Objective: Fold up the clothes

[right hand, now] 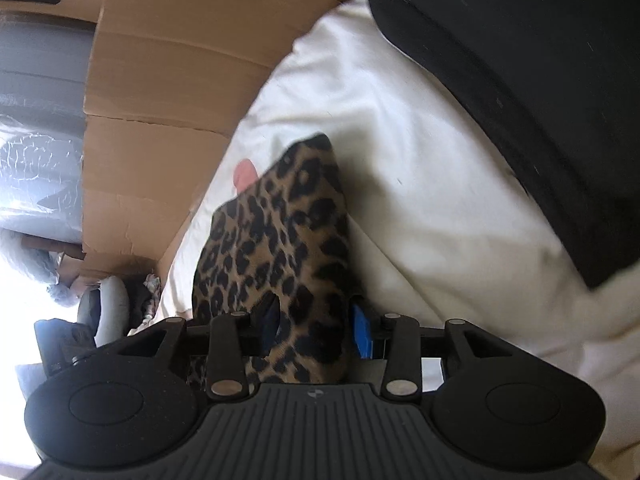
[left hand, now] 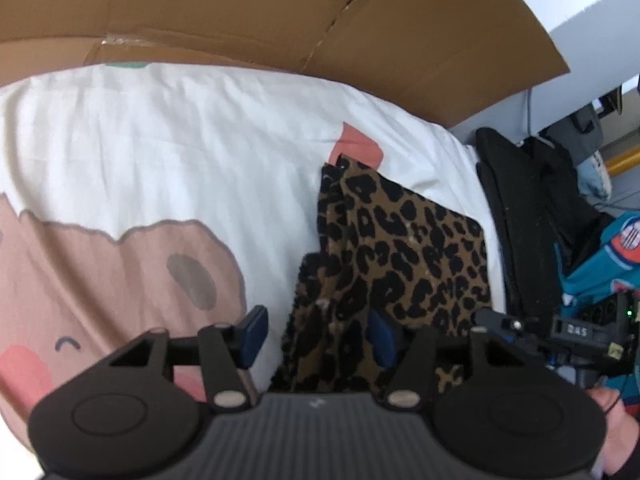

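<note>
A folded leopard-print garment (left hand: 404, 248) is lying on a white bedsheet (left hand: 180, 140) printed with a pink cartoon animal (left hand: 132, 280), its far corner touching a pink patch of the print. The left tongs (left hand: 316, 334) are hovering over the garment's near left edge with their jaws standing apart; one blue pad (left hand: 252, 334) is sitting over bare sheet, the other (left hand: 380, 338) over the leopard cloth, and neither is pressing on it. In the right wrist view, the right tongs (right hand: 316, 328) are straddling a raised fold of the same garment (right hand: 276, 248): the cloth is lying between the blue pads (right hand: 362, 332), which are parted; whether the left pad is touching it cannot be told. A flattened cardboard sheet (left hand: 280, 12) is standing along the far side of the bed. A black garment (left hand: 520, 208) is lying at the bed's right edge, with teal clothing (left hand: 600, 264) just beyond it. A person's hand (left hand: 612, 428) is showing at the lower right of the left wrist view.
</note>
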Motion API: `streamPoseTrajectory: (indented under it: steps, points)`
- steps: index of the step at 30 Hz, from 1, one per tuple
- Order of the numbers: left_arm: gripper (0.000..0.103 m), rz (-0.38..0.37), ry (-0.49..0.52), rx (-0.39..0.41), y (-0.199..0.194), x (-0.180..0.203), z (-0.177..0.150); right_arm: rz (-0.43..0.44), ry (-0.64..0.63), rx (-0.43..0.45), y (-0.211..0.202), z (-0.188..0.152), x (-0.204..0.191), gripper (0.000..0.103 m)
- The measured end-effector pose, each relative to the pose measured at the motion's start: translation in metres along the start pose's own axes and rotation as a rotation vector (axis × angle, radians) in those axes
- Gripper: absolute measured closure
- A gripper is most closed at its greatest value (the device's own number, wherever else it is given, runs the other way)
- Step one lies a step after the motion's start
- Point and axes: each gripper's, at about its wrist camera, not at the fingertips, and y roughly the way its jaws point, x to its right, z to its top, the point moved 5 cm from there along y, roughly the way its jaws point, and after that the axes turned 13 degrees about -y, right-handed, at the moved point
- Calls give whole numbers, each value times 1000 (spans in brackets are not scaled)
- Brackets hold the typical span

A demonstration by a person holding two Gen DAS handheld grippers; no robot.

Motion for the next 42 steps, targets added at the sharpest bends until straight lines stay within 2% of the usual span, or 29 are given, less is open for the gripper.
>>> streamPoseTrajectory:
  steps: [12, 20, 23, 24, 25, 26, 28, 30, 32, 35, 36, 38, 42]
  points:
    - [38, -51, -18, 16, 19, 6, 10, 27, 10, 4, 12, -14, -2, 61]
    - [39, -89, -42, -35, 22, 8, 5, 43, 23, 7, 19, -16, -3, 61]
    - [49, -89, -57, -30, 21, 7, 4, 48, 31, 5, 19, -16, -2, 64]
    - [56, -88, -51, -23, 20, 7, 4, 49, 29, 7, 19, -16, -2, 73]
    - [66, -88, -38, -11, 18, 8, 4, 47, 15, 14, 18, -15, -5, 78]
    - [71, -100, -32, -1, 14, 8, 5, 46, 1, 22, 17, -14, -8, 84]
    - [78, -139, -58, 1, 7, 3, 8, 43, -27, 37, 14, -13, -14, 86]
    - [77, -153, -53, 9, 4, 3, 8, 46, -45, 48, 12, -12, -19, 85]
    - [73, -137, -35, 8, 5, 4, 7, 44, -47, 45, 11, -11, -19, 83]
    - [58, -134, -54, -19, 11, 2, 7, 41, -22, 38, 14, -11, -14, 81]
    - [50, -128, -52, -29, 13, 1, 7, 42, -15, 35, 16, -11, -13, 77]
    - [48, -145, -54, -33, 14, -3, 6, 44, -1, 30, 18, -12, -10, 69]
    - [48, -182, -58, -40, 16, -8, 4, 61, 28, 25, 23, -15, -6, 69]
